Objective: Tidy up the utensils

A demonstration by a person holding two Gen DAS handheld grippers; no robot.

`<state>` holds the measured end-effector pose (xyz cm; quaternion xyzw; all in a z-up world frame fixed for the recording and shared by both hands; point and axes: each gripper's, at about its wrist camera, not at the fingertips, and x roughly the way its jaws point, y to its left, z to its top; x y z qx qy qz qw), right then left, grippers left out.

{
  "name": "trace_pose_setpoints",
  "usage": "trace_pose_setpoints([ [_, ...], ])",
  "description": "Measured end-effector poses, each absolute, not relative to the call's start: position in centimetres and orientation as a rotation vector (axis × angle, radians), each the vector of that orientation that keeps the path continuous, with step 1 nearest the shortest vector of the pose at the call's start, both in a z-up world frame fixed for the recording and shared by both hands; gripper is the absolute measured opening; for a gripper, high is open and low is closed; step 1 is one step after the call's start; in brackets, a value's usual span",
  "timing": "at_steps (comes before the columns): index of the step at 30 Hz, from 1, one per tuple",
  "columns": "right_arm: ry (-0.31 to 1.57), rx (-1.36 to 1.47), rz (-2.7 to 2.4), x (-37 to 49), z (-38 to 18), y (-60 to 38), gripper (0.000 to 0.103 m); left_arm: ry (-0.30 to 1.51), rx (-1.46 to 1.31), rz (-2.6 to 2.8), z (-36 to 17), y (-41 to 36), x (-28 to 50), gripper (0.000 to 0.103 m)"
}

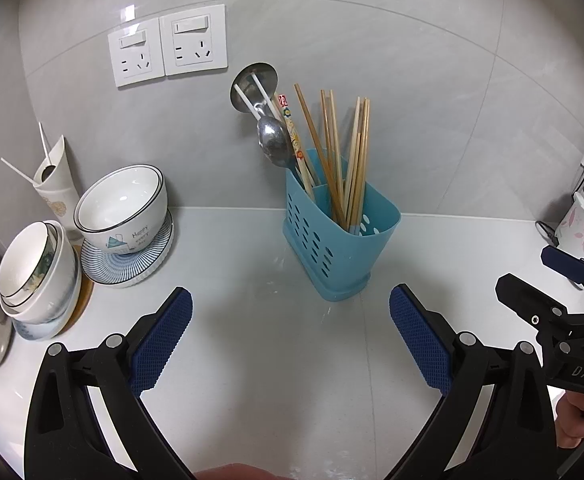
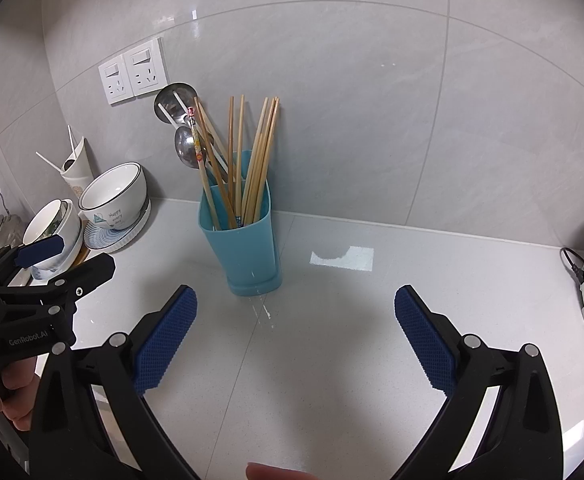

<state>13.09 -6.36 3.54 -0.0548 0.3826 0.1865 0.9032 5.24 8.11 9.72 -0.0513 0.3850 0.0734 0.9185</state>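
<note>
1. Left gripper [image 1: 291,304]: fingers wide apart, nothing between them, hovering over the counter [image 1: 259,360].
2. Right gripper [image 2: 296,304]: fingers also spread wide, empty, just beside the left one.
3. Blue holder [image 1: 338,240] stands upright on the counter near the wall, ahead of both grippers, touching neither.
4. In the holder: wooden chopsticks [image 1: 352,160], a steel spoon [image 1: 273,140] and a ladle [image 1: 253,88], all standing and leaning toward the wall.
5. Bowls [image 1: 123,204] stacked on plates at left, well apart from the holder.
</note>
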Motion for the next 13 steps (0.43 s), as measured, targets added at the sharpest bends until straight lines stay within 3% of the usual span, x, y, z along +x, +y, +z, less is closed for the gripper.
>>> trace_pose_setpoints([
  [13,0.792,-0.113,0.387,13.13,3.57,-6.40,0.095,0.796,-0.099,0.134,9.71,7.74,5.37,0.097],
])
